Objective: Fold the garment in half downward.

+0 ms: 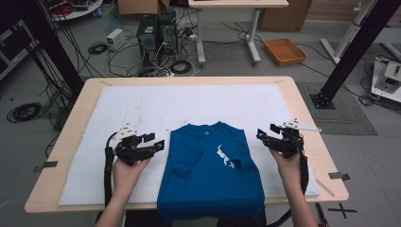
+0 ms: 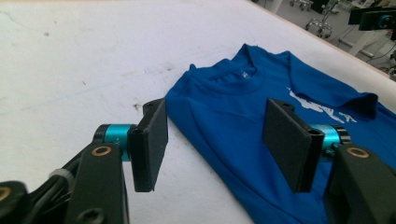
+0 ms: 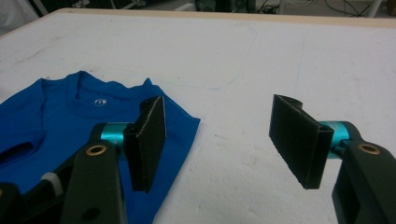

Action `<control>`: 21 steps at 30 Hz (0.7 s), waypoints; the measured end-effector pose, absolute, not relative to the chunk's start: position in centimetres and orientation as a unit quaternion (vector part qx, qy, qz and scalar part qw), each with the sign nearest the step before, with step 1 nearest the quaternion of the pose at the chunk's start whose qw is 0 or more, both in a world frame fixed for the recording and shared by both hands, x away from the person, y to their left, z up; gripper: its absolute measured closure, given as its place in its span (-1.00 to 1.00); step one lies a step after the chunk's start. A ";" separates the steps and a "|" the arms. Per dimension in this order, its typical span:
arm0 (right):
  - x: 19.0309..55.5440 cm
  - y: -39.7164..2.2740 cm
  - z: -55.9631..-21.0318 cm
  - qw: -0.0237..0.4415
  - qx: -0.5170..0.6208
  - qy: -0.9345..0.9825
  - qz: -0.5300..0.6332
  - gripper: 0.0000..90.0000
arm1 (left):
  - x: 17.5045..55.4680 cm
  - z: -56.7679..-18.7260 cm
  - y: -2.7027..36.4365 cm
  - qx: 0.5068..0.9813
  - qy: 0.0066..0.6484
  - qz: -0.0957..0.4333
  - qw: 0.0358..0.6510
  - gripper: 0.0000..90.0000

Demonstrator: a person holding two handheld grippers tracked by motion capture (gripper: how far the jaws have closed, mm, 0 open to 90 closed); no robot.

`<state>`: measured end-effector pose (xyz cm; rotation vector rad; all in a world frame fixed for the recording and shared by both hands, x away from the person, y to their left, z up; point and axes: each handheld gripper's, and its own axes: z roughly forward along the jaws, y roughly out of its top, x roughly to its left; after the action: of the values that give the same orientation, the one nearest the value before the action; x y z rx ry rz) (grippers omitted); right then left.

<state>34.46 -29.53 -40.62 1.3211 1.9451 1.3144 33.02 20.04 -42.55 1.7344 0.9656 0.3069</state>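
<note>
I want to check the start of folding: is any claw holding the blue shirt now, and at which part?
Nothing is held. The left claw and right claw are open, one beside each side of the blue shirt.

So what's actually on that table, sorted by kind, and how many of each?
Blue T-shirt: 1
White table cover: 1
Hand-held tools: 2, left tool and right tool, both open and holding nothing
Total: 4
</note>
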 end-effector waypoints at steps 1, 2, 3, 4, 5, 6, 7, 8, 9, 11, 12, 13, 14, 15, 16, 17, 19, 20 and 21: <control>34.5 -29.5 -40.6 0.222 0.478 0.704 0.476 -0.18 | 33.2 -42.7 19.8 0.730 0.410 0.126 0.532 -0.06; 34.6 -29.4 -40.8 0.219 0.480 0.706 0.473 -0.16 | 33.3 -42.8 19.5 0.732 0.413 0.124 0.528 -0.06; 34.8 -29.1 -41.2 0.217 0.483 0.708 0.468 -0.10 | 33.5 -43.0 19.1 0.732 0.416 0.122 0.525 0.00; 34.9 -29.0 -41.4 0.214 0.487 0.708 0.465 -0.07 | 33.9 -43.3 18.3 0.738 0.420 0.119 0.515 0.00; 35.1 -28.8 -41.5 0.211 0.489 0.710 0.461 -0.03 | 33.9 -43.3 18.3 0.738 0.420 0.119 0.515 0.02; 35.1 -28.8 -41.5 0.211 0.489 0.710 0.461 -0.03 | 34.1 -43.4 17.9 0.740 0.422 0.117 0.511 0.02; 35.4 -28.3 -41.9 0.204 0.491 0.715 0.454 0.02 | 34.5 -43.9 17.2 0.744 0.428 0.108 0.502 0.08; 35.5 -28.1 -42.1 0.199 0.491 0.718 0.451 0.04 | 34.5 -43.9 17.2 0.744 0.428 0.108 0.502 0.10; 35.6 -27.9 -42.3 0.195 0.493 0.719 0.449 0.05 | 34.8 -44.3 16.7 0.749 0.432 0.098 0.492 0.17; 35.8 -27.4 -42.7 0.187 0.493 0.725 0.443 0.11 | 34.9 -44.4 16.6 0.752 0.434 0.097 0.487 0.22; 35.8 -27.4 -42.7 0.187 0.493 0.725 0.443 0.11 | 34.9 -44.5 16.4 0.752 0.436 0.097 0.485 0.22; 36.0 -27.0 -43.0 0.178 0.495 0.731 0.434 0.16 | 35.0 -44.6 16.3 0.753 0.436 0.095 0.483 0.29; 36.0 -26.7 -43.1 0.173 0.495 0.735 0.430 0.19 | 35.0 -44.6 16.3 0.753 0.436 0.095 0.483 0.29; 36.0 -26.7 -43.1 0.173 0.495 0.735 0.430 0.19 | 35.1 -44.6 16.2 0.752 0.437 0.095 0.484 0.29; 36.2 -26.5 -43.4 0.166 0.496 0.740 0.422 0.23 | 35.2 -44.7 16.0 0.754 0.438 0.099 0.479 0.29; 36.2 -26.5 -43.4 0.166 0.496 0.740 0.422 0.23 | 35.2 -44.7 16.0 0.754 0.438 0.099 0.479 0.29; 36.6 -26.2 -43.8 0.159 0.502 0.742 0.414 0.26 | 35.4 -44.9 15.8 0.756 0.446 0.104 0.468 0.28; 36.7 -26.0 -43.9 0.157 0.503 0.744 0.410 0.26 | 35.6 -45.1 15.6 0.757 0.454 0.108 0.458 0.27; 36.7 -26.0 -43.9 0.157 0.503 0.744 0.410 0.26 | 35.6 -45.1 15.6 0.757 0.454 0.108 0.458 0.25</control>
<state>36.75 -26.05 -43.94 1.4405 2.1301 1.1731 35.62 15.65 -45.09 1.8649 1.1187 0.2671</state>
